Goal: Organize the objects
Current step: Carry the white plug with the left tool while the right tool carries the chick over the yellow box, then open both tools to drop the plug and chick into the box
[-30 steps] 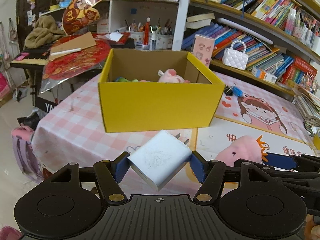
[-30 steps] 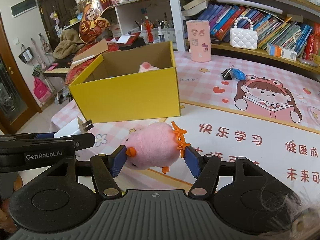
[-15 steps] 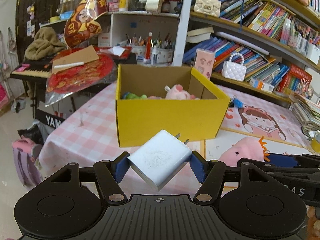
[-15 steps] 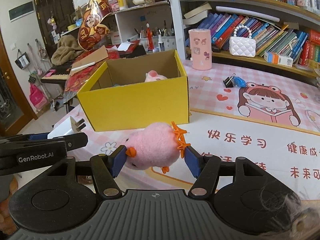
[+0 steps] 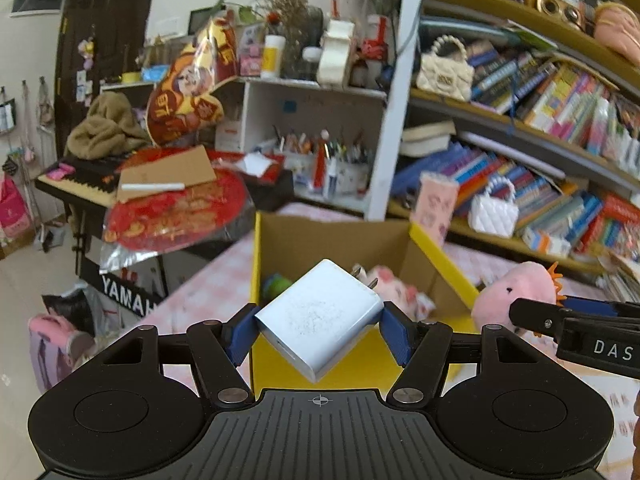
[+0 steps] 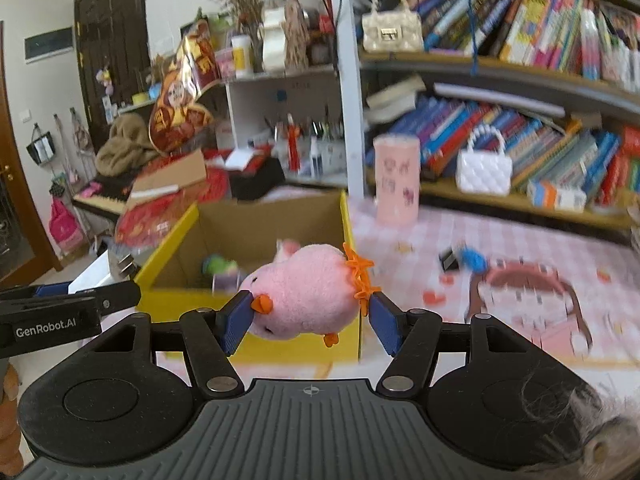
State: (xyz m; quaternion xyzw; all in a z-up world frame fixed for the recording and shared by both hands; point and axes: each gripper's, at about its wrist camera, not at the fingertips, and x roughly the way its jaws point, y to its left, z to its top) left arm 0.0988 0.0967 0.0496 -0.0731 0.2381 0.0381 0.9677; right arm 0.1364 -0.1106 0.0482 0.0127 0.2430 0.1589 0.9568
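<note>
Pink checked cloth is covering the worktop (image 6: 520, 232) before crowded bookshelves (image 5: 560, 120). We are finding the left gripper (image 5: 318, 330) clamping a white charger (image 5: 318, 316), the right gripper (image 6: 306, 314) clamping a pink plush (image 6: 304, 290), both over the yellow box (image 6: 168, 276).

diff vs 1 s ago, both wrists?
Both grippers rose and closed in on the open yellow cardboard box, so its inside now shows. Unchanged: left gripper clamps the white wall charger, right gripper clamps the pink plush chick.
</note>
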